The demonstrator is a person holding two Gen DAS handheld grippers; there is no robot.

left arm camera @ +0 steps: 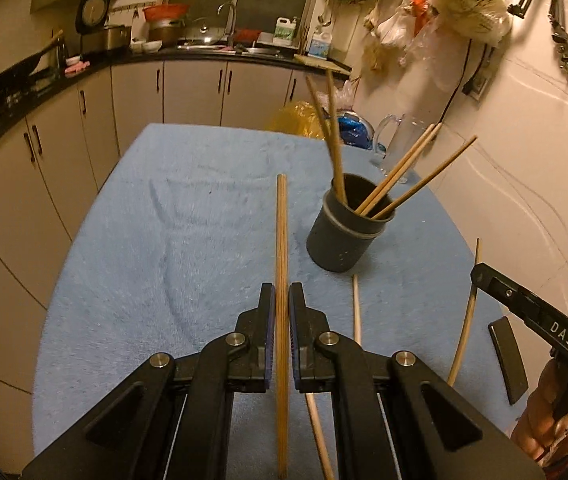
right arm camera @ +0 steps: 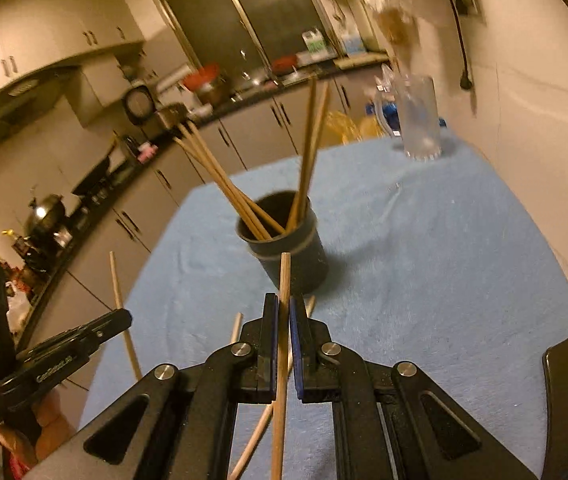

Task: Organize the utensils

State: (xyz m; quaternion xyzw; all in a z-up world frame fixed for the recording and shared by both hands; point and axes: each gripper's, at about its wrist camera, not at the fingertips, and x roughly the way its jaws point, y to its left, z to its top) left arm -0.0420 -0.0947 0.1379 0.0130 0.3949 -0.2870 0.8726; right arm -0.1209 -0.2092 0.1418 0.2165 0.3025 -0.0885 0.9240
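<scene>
A dark grey cup (left arm camera: 344, 236) stands on the blue towel (left arm camera: 164, 240) and holds several wooden chopsticks (left arm camera: 400, 176). My left gripper (left arm camera: 282, 300) is shut on one wooden chopstick (left arm camera: 281, 232), held above the towel to the left of the cup. My right gripper (right arm camera: 282, 312) is shut on another chopstick (right arm camera: 284, 280), just in front of the cup (right arm camera: 288, 252). Loose chopsticks lie on the towel (left arm camera: 356, 308) (right arm camera: 236, 328). The right gripper shows at the left wrist view's right edge (left arm camera: 524, 304), holding its chopstick (left arm camera: 469, 312).
A clear glass pitcher (right arm camera: 420, 116) stands at the towel's far end by the wall. Kitchen cabinets and a cluttered counter (left arm camera: 204, 48) run along the left and back. A yellow bag (left arm camera: 300, 120) lies beyond the table.
</scene>
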